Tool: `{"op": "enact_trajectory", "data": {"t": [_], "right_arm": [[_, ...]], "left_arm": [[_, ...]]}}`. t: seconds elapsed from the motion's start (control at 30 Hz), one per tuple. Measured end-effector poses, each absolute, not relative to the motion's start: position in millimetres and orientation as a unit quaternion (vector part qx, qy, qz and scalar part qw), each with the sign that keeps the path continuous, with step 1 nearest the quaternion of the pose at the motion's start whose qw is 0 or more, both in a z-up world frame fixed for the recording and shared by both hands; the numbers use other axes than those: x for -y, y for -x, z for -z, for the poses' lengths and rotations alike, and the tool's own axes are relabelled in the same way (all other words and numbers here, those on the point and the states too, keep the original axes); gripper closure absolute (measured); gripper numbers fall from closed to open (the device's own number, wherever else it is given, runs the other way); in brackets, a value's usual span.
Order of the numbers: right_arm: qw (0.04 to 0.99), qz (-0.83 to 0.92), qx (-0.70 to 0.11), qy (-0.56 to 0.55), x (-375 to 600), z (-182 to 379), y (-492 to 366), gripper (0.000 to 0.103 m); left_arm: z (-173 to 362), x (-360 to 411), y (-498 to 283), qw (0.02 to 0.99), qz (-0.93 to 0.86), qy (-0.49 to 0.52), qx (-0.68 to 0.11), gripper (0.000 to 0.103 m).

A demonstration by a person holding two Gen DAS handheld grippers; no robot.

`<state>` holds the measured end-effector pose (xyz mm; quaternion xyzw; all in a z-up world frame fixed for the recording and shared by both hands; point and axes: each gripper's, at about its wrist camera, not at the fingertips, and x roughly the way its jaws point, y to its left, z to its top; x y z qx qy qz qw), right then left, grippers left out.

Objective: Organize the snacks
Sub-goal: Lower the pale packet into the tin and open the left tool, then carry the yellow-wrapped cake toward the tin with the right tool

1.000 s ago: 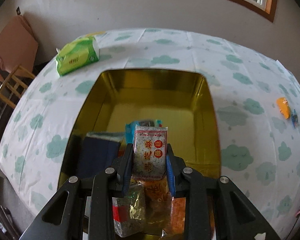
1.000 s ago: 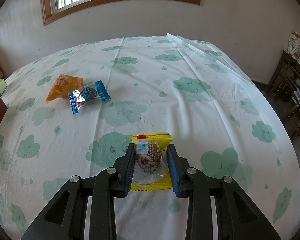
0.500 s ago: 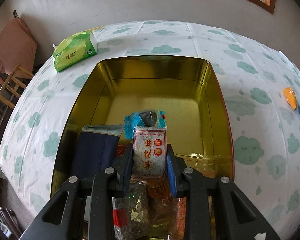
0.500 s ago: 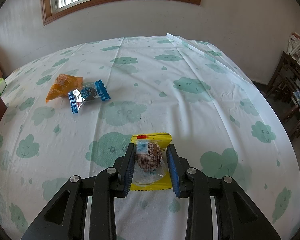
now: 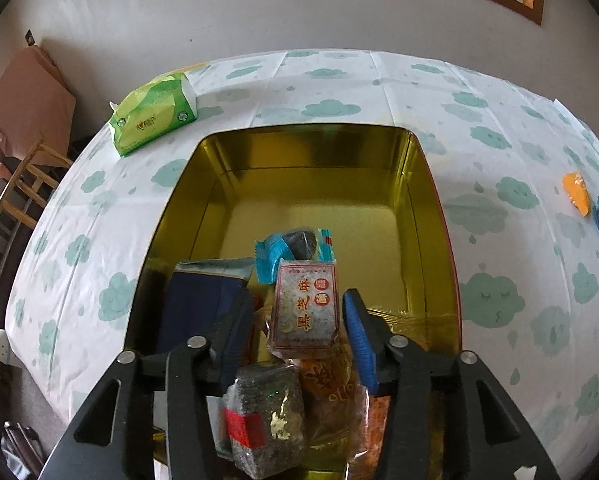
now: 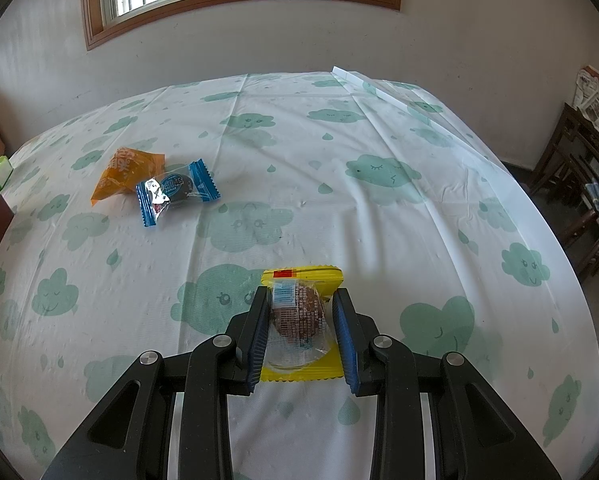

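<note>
In the left wrist view my left gripper is open above the near end of a gold tin. A red-and-grey sesame snack packet lies loose between its fingers on a pile of snacks in the tin, next to a blue-wrapped snack and a dark blue box. In the right wrist view my right gripper is shut on a yellow-edged wrapped cake at the tablecloth.
An orange packet and a blue-wrapped cookie lie on the cloud-print tablecloth, far left of my right gripper. A green tissue pack sits beyond the tin. Chairs stand off both table sides.
My left gripper has opened and let go of the sesame packet, which now rests on the pile in the tin. The left view has drawn back. The right gripper has not moved.
</note>
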<state>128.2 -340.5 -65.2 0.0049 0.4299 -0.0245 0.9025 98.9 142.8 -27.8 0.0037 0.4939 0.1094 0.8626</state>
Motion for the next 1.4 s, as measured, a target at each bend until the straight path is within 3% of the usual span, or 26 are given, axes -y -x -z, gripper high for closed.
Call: {"op": "enact_trajectory", "data": {"t": [0.17,0.47,0.87,1.1,1.4], "right_arm": [[0.903,0.025,-0.430,-0.005,341,65,-128,0.070],[0.902,0.025,-0.430,-0.004,340,65,-128,0.070],[0.902,0.025,-0.430,-0.004,340,65,-128,0.070],[0.902,0.025,-0.430,-0.004,341,65,-128,0.070],[0.902,0.026,-0.430,-0.003,341,65,-128,0.070]], "left_arm": [[12,-139,-93,0.875,-0.107,-0.008,-0.473,0.041],[-17,-119,-91,0.893,-0.091,-0.009,-0.441,0.032],[-25,-105,-89,0.898,-0.073,-0.008,-0.434,0.031],[-27,-114,-79,0.900,-0.086,-0.007,-0.427,0.021],[-20,-128,-68,0.897,-0.096,-0.006,-0.432,0.017]]}}
